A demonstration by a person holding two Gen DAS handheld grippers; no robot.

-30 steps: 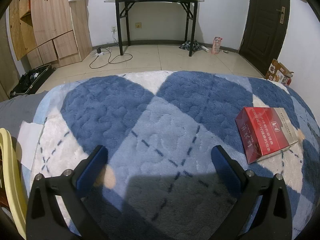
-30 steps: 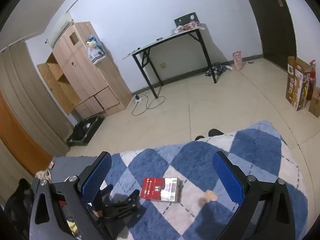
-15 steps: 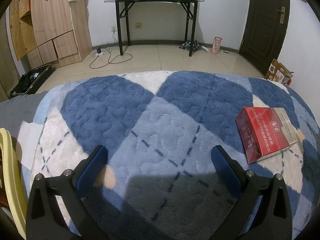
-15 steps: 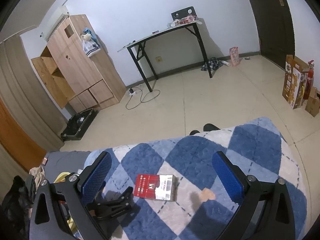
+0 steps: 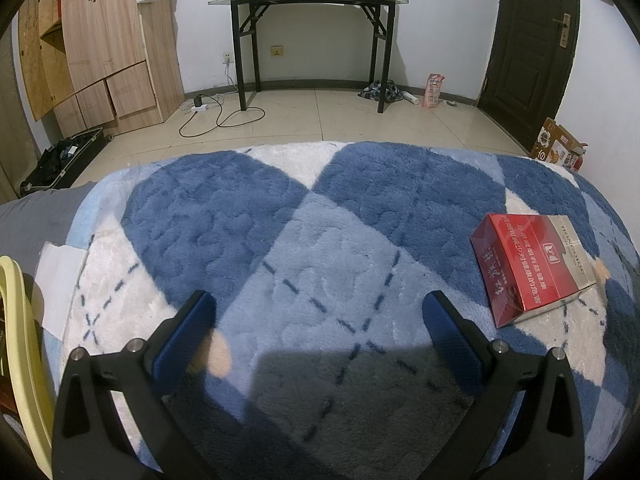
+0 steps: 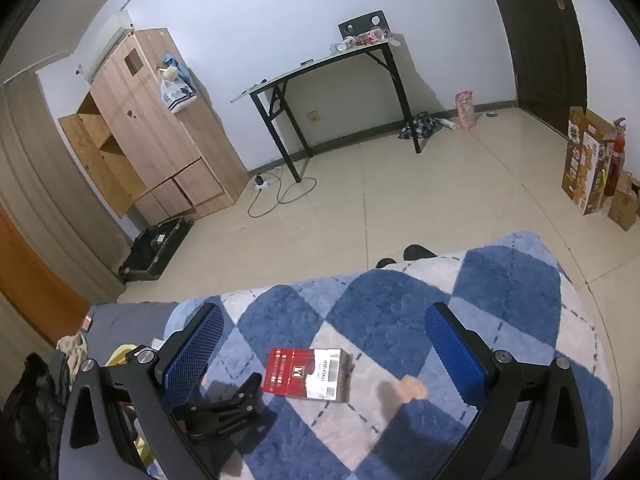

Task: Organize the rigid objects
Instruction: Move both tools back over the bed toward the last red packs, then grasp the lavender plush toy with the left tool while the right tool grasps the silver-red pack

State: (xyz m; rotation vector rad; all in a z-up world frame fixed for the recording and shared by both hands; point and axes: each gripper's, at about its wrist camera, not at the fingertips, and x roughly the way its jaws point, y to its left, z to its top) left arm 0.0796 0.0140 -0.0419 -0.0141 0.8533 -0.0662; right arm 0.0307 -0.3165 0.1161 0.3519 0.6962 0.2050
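A red and silver box (image 5: 532,266) lies flat on the blue and white checked blanket (image 5: 320,240), to the right of my left gripper (image 5: 320,320). That gripper is open and empty, low over the blanket. My right gripper (image 6: 324,340) is open and empty, held high above the blanket; the box (image 6: 310,374) lies below, between its fingers. The left gripper (image 6: 224,404) shows in the right wrist view, just left of the box.
A yellow basket rim (image 5: 20,360) sits at the blanket's left edge, also in the right wrist view (image 6: 120,354). Beyond the blanket's far edge are tiled floor, a black folding table (image 5: 308,0), a wooden cabinet (image 5: 108,52) and cardboard boxes (image 6: 586,164).
The left gripper has stayed still. The right gripper's view has shifted: it has moved a little, and the box now sits nearer the middle between its fingers.
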